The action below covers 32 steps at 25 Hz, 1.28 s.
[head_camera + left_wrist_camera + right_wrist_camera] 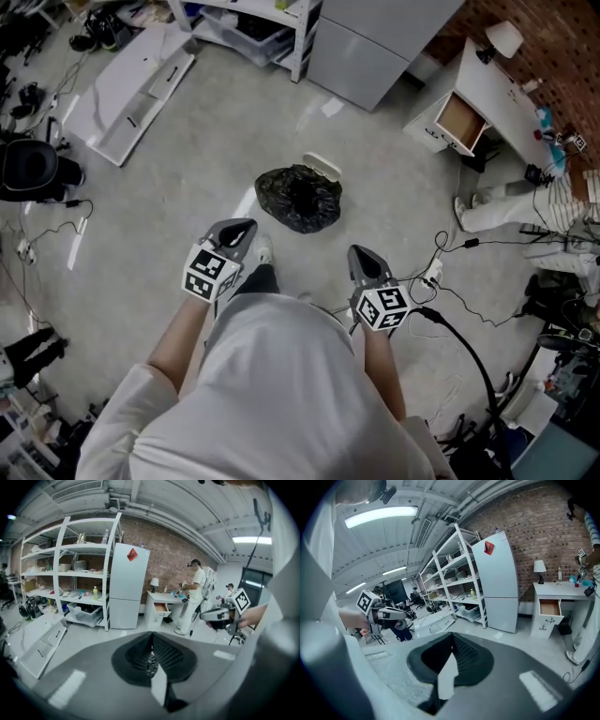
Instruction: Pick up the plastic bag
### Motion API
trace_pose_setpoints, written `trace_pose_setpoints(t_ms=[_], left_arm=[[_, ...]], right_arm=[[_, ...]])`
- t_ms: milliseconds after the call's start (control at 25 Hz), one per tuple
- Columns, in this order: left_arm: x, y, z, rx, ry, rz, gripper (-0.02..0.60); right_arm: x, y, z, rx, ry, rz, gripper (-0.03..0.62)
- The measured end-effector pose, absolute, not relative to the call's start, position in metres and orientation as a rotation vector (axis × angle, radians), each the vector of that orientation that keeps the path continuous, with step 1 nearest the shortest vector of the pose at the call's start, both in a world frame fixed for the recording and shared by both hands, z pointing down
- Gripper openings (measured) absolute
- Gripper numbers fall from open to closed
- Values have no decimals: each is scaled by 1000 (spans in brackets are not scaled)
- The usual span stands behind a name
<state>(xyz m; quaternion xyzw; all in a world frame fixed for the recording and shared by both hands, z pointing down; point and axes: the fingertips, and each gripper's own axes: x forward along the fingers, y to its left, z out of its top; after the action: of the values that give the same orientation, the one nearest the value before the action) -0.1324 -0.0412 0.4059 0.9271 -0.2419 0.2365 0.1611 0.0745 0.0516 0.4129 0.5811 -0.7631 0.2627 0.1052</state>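
A crumpled black plastic bag (298, 197) lies on the grey concrete floor, just ahead of both grippers in the head view. My left gripper (242, 228) hovers a short way in front of the bag's near left side, jaws shut with nothing between them. My right gripper (362, 254) hangs to the bag's near right, also shut and empty. Neither touches the bag. In the left gripper view the shut jaws (151, 654) point out at the room, and the bag is not visible there. The right gripper view shows its shut jaws (452, 649) and the left gripper (385, 614) held level.
A small white object (324, 164) lies just behind the bag. A white fridge (375, 42), a shelving unit (267, 28) and a desk with an open drawer (461, 120) stand beyond. A white panel (131, 89) lies at the left. Cables (459, 291) trail at the right, near a person (525, 208).
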Motion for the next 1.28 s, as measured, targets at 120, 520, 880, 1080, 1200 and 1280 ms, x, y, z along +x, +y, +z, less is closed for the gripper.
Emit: trace_pose_setpoints(t_ms=[120, 520, 880, 1080, 1200, 1280], left_arm=[[-140, -70, 413, 2664, -641, 706, 3], [-149, -135, 444, 2638, -528, 728, 3], [-124, -142, 470, 2557, -580, 725, 3], [-106, -147, 483, 2528, -622, 743, 3], [-96, -149, 502, 2512, -630, 775, 3], [-89, -149, 523, 2503, -627, 810, 3]], right_arm=[[67, 24, 416, 1739, -2217, 775, 2], [62, -32, 428, 1825, -2091, 828, 2], [94, -41, 448, 1784, -2083, 865, 2], [114, -51, 468, 1702, -2115, 906, 2], [129, -56, 494, 1657, -2117, 934, 2], [140, -56, 519, 1621, -2105, 959, 2]])
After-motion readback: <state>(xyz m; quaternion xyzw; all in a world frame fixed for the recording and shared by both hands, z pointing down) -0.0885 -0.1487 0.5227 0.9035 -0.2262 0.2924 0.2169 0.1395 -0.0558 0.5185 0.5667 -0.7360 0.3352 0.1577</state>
